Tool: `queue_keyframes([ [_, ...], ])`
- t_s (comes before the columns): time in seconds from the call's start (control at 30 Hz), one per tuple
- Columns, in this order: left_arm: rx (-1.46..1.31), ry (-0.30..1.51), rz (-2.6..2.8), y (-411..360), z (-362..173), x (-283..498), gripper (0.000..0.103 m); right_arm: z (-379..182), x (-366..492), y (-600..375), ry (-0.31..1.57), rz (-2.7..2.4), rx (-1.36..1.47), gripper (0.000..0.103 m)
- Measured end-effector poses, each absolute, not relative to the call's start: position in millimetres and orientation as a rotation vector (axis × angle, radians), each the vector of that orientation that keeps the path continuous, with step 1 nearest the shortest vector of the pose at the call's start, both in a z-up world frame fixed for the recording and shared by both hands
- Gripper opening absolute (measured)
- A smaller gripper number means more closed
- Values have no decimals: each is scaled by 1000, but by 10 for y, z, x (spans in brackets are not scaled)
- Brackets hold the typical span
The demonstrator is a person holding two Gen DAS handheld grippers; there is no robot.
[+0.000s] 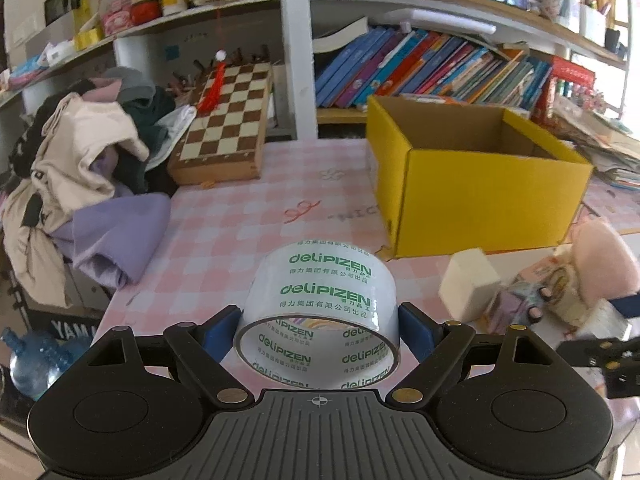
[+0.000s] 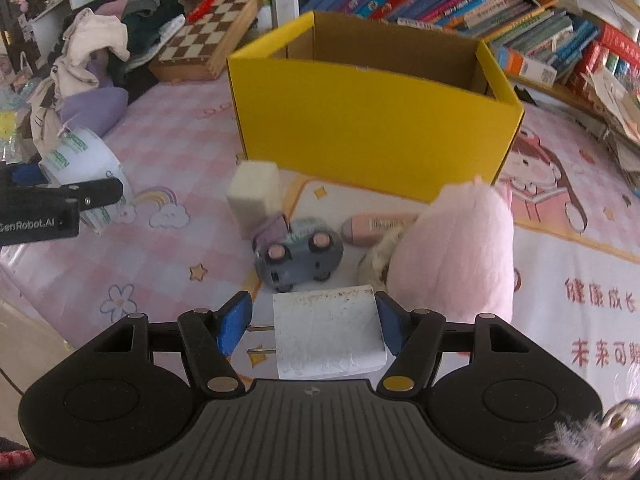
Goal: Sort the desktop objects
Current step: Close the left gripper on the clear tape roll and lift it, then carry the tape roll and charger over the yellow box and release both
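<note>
While the left gripper (image 1: 320, 316) hugs a roll of clear tape (image 1: 322, 304) between its blue fingers, the right gripper (image 2: 314, 322) pinches a white plug charger (image 2: 328, 332), prongs pointing left. Both sit low over the pink tablecloth (image 1: 224, 216). Ahead of both stands the open yellow box (image 2: 372, 120), nearer the right gripper.

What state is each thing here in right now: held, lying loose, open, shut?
Left gripper: shut on the tape roll.
Tape roll: held, on its side.
Right gripper: shut on the white charger.
White charger: held, prongs pointing left.
Yellow box: open on top; its floor is hidden.
Toy car: tipped over, wheels showing.
Pink plush: loose on the mat.
Chessboard: folded shut, leaning.
</note>
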State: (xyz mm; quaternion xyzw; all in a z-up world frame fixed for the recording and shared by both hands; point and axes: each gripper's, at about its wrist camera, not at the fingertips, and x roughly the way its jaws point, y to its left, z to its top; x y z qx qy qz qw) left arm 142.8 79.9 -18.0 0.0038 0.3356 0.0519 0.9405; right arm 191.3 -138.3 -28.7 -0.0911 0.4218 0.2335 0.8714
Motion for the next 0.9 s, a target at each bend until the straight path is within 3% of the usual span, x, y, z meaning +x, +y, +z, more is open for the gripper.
queue_keyframes([
  [0.9,64,502,-133,121,620,2082,86,543,2623,-1789,640,495,-184,64],
])
